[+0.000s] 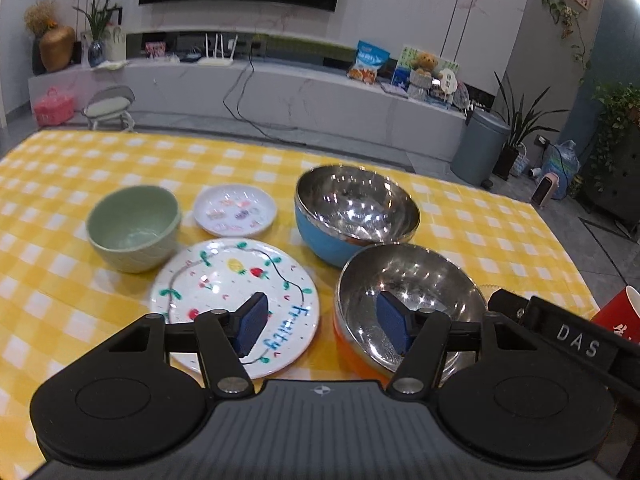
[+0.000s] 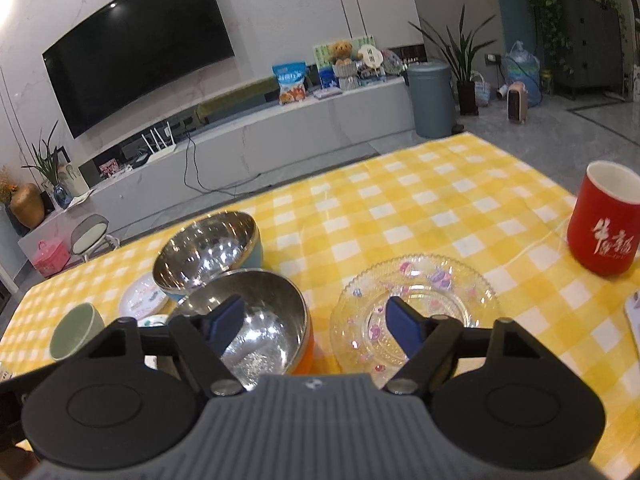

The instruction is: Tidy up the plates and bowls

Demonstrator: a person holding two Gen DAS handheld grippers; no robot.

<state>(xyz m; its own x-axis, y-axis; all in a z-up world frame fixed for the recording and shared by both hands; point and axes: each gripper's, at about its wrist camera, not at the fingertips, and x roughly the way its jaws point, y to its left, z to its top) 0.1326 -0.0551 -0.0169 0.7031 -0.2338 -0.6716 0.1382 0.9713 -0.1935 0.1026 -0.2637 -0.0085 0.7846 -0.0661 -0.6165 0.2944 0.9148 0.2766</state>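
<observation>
The table carries a yellow-and-white checked cloth and stands in a living room, facing a wall-mounted television over a long pale media bench. A grey pedal bin and potted plants stand on the floor beyond.

Readable writing: the fruit plate bears the word "fruity" in blue; the red cup carries white brush characters, not legible to me.

Dishes on the table: a green bowl at the left, a small white plate just beside it, and the fruit plate nearer the viewer. The blue-sided steel bowl and the orange-sided steel bowl stand upright, rims touching or nearly so. A clear glass plate lies flat to the right of the orange-sided bowl, with the red cup well apart from it.

The left claw stands wide, empty, above the gap between fruit plate and orange-sided bowl. The right claw is wide, holding nothing, over the gap between that bowl and the glass plate.
</observation>
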